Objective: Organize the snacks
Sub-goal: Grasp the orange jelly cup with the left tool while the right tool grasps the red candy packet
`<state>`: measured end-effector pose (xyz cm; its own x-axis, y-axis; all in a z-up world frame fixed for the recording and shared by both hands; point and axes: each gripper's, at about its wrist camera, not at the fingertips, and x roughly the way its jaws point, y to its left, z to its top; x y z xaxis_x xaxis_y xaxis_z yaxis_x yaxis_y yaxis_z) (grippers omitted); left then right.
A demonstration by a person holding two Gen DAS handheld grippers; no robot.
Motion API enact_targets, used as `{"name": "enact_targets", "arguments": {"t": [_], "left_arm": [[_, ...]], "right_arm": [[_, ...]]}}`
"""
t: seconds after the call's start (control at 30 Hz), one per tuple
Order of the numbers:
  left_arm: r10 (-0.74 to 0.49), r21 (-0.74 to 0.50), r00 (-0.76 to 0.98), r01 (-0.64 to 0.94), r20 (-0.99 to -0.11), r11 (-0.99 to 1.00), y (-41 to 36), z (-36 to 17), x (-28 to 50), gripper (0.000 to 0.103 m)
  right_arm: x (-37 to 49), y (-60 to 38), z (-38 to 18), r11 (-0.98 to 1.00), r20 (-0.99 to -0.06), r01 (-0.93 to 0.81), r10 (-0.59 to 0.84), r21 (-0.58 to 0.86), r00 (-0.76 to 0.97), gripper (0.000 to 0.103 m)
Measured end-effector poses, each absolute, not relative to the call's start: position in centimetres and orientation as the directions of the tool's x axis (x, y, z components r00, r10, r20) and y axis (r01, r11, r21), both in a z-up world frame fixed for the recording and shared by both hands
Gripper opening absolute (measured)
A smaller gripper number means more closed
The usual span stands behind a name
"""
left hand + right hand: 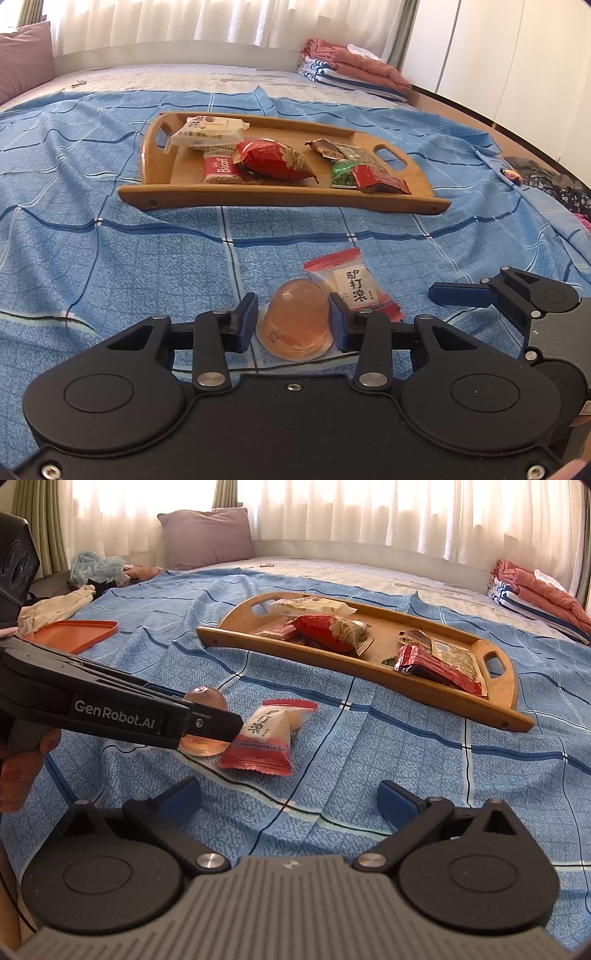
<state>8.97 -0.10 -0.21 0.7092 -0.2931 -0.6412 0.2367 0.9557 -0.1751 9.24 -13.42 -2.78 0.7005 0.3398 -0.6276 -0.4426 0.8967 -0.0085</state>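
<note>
An orange jelly cup (295, 325) sits on the blue bedspread between the fingers of my left gripper (293, 321). The jaws stand on both sides of it, close to its walls; contact is unclear. It also shows in the right wrist view (205, 701), partly behind the left gripper (207, 723). A red-and-white candy packet (354, 286) lies just beyond the cup, also in the right wrist view (267, 734). The wooden tray (280, 201) holds several wrapped snacks; in the right wrist view the tray (369, 672) is farther back. My right gripper (290, 801) is open and empty above the bedspread.
An orange lid (74, 633) lies at the left on the bed. Folded clothes (354, 70) are stacked at the far right corner. A purple pillow (207, 537) leans at the headboard. Loose clothes (96, 568) lie at the far left.
</note>
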Motion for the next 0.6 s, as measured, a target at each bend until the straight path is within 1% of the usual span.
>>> {"name": "enact_targets", "arguments": {"t": [0.03, 0.07, 0.27, 0.47, 0.6], "left_arm": [[-0.286, -0.17, 0.711, 0.233, -0.642, 0.958, 0.0, -0.1, 8.9, 0.038], [-0.284, -0.168, 0.714, 0.231, -0.641, 0.958, 0.1, -0.1, 8.9, 0.033], [-0.245, -0.139, 0.727, 0.205, -0.642, 0.969, 0.9, 0.2, 8.7, 0.033], [-0.208, -0.115, 0.741, 0.175, -0.639, 0.978, 1.7, 0.4, 8.5, 0.033], [-0.185, -0.098, 0.75, 0.159, -0.636, 0.982, 2.3, 0.3, 8.4, 0.033]], "right_arm": [[9.3, -13.4, -2.8, 0.897, -0.628, -0.442, 0.339, -0.009, 0.701, 0.103], [9.3, -13.4, -2.8, 0.897, -0.628, -0.442, 0.339, -0.01, 0.7, 0.103], [10.1, -13.0, -2.4, 0.916, -0.647, -0.401, 0.321, 0.025, 0.692, 0.103], [11.0, -11.5, -2.5, 0.92, -0.652, -0.392, 0.29, -0.013, 0.701, 0.103], [11.3, -11.1, -2.1, 0.935, -0.634, -0.355, 0.272, -0.005, 0.724, 0.103]]}}
